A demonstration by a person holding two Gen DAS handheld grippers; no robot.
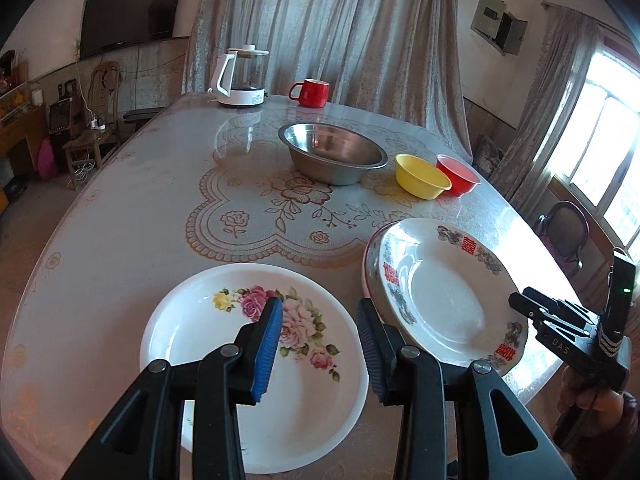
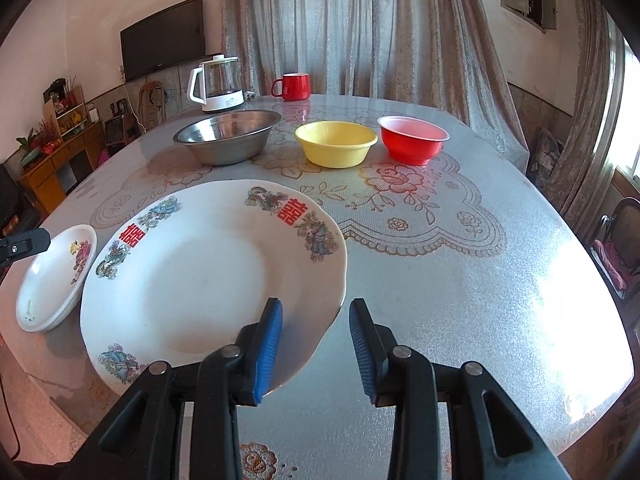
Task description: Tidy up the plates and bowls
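Note:
A white plate with pink roses (image 1: 224,344) lies on the table near me; it also shows at the left in the right wrist view (image 2: 52,280). A white plate with red characters (image 1: 440,292) lies to its right, over another plate's rim (image 1: 366,264), and fills the near left of the right wrist view (image 2: 200,280). My left gripper (image 1: 320,344) is open above the rose plate's right edge. My right gripper (image 2: 316,340) is open over the character plate's near right rim. A steel bowl (image 1: 334,152), a yellow bowl (image 1: 420,176) and a red bowl (image 1: 458,174) stand farther back.
A white kettle (image 1: 242,78) and a red mug (image 1: 312,92) stand at the table's far edge. The lace-patterned table cover (image 2: 460,280) stretches right. Chairs stand at the left (image 1: 100,128) and right (image 2: 620,240) of the table. Curtains hang behind.

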